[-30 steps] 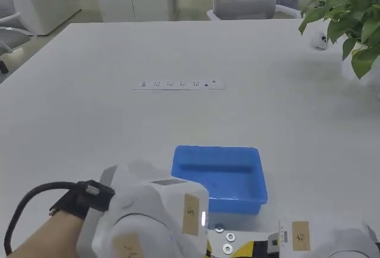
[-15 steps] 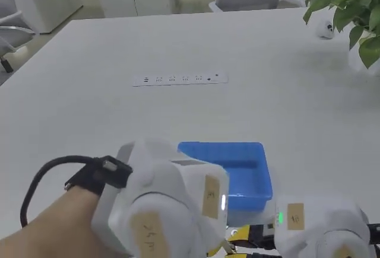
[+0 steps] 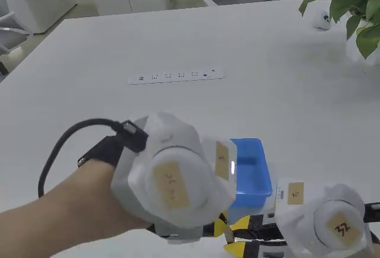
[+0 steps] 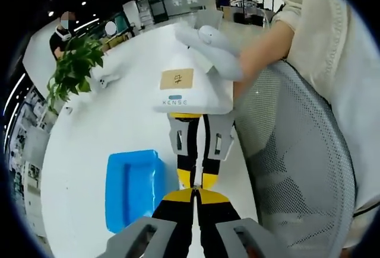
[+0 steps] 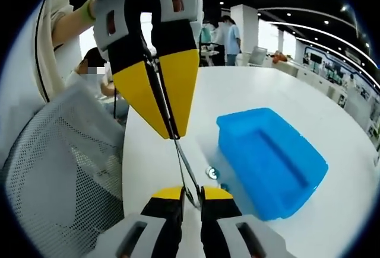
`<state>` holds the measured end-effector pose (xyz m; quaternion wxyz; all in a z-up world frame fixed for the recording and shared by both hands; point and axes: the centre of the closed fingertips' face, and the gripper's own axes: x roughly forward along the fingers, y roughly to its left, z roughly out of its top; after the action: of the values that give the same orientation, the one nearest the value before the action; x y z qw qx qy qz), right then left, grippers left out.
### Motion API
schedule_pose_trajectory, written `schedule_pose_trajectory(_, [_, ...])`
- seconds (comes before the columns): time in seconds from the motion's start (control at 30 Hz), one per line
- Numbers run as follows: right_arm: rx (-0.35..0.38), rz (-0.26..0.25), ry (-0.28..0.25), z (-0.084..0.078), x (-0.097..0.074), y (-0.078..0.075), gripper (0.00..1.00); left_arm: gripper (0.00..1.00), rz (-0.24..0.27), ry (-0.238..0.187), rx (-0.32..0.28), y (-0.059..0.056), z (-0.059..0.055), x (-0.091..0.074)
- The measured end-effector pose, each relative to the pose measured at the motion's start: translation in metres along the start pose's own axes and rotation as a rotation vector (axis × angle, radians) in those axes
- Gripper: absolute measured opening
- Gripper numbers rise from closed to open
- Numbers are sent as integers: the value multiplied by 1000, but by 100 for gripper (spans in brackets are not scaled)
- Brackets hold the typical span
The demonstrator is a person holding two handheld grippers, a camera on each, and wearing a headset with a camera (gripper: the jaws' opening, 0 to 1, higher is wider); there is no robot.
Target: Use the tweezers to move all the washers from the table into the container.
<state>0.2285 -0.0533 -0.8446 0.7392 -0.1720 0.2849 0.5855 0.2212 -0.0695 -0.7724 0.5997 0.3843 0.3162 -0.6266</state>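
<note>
The blue container point(image 3: 252, 166) sits near the table's front edge, half hidden behind my left gripper point(image 3: 218, 228). My right gripper point(image 3: 237, 234) meets it tip to tip just below the container. In the right gripper view the left gripper point(image 5: 169, 130) comes down from the top, shut on thin metal tweezers point(image 5: 178, 145). Their lower end sits between the narrow jaws of my right gripper point(image 5: 192, 196). Two washers point(image 5: 211, 172) lie on the table beside the container point(image 5: 270, 157). In the left gripper view my left gripper point(image 4: 195, 194) touches the right gripper point(image 4: 196, 180) beside the container point(image 4: 133, 190).
A white power strip point(image 3: 177, 75) lies across the middle of the table. A green plant point(image 3: 350, 3) stands at the far right corner with a small white object point(image 3: 321, 21) beside it. A grey mesh chair point(image 4: 297, 169) is at the table's near edge.
My left gripper has risen and moved right, now covering the washers and the container's left half in the head view. The right gripper has come up to meet its jaws.
</note>
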Motion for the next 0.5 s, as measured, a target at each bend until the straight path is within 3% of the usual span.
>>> schedule_pose_trajectory(0.13, [1,15,11,5,-1,-4,9,0,-38,24,-5,12,4,4])
schedule_pose_trajectory(0.23, [-17,39,7,16,-3,-1,8,0,-84,24,-20,11,8,6])
schedule_pose_trajectory(0.3, [-38,28,25,16,-2,-2,7,0,-94,25,-23,13,9,8])
schedule_pose_trajectory(0.33, [-88,12,68,10,-3,-6,5,0,-102,26,-25,12,9,10])
schedule_pose_trajectory(0.37, [-58,27,58,11,0,-2,4,0,-95,20,-24,12,9,11])
schedule_pose_trajectory(0.43, [2,35,60,10,0,-3,3,0,-95,-42,-58,11,12,13])
schedule_pose_trajectory(0.5, [4,18,48,10,0,-7,3,5,-97,-126,-171,11,12,11])
